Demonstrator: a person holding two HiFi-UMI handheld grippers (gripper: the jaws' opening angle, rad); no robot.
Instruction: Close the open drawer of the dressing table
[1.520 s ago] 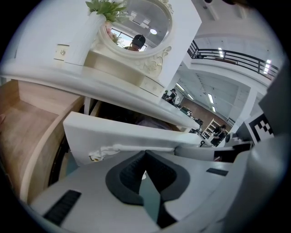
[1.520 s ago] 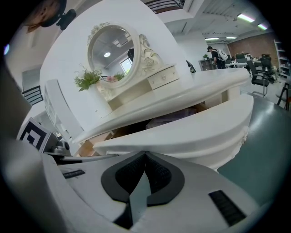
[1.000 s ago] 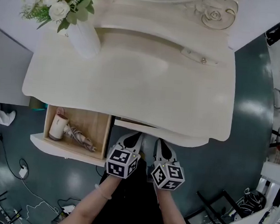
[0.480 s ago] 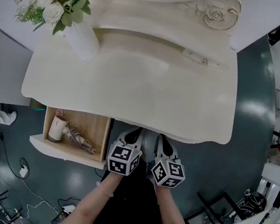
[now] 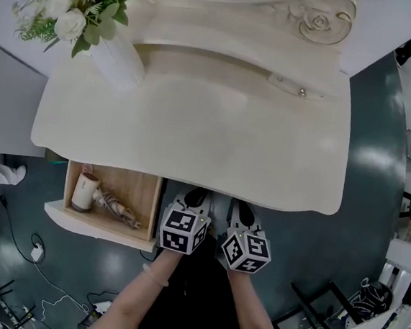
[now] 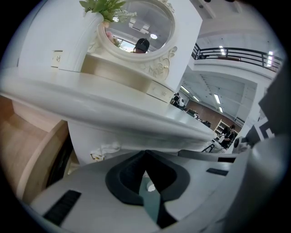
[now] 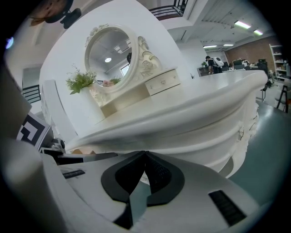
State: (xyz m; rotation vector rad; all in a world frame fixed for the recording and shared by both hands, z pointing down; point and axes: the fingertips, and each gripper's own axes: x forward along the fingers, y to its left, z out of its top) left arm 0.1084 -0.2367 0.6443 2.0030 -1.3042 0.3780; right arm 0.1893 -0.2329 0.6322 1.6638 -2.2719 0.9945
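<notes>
The counter [image 5: 194, 130] of the dressing table fills most of the head view. The open drawer [image 5: 137, 187] stands out from under the counter's edge at 8 o'clock, and its white front [image 5: 88, 222] is the part nearest to you. Your left tool [image 5: 196, 195] and right tool [image 5: 239, 208] are side by side at 6 o'clock, at the middle of the table's front, just beside the drawer's right wall. Both have their jaws pressed together and hold nothing.

To close the drawer well, I think you should bring the left tool toward 8 o'clock and put its closed tips flat on the middle of the front. Then push straight toward 12 o'clock, so the drawer does not jam sideways. Go slowly, because a white container [image 5: 85, 190] and a small bundle [image 5: 117, 208] lie inside and could roll.
</notes>
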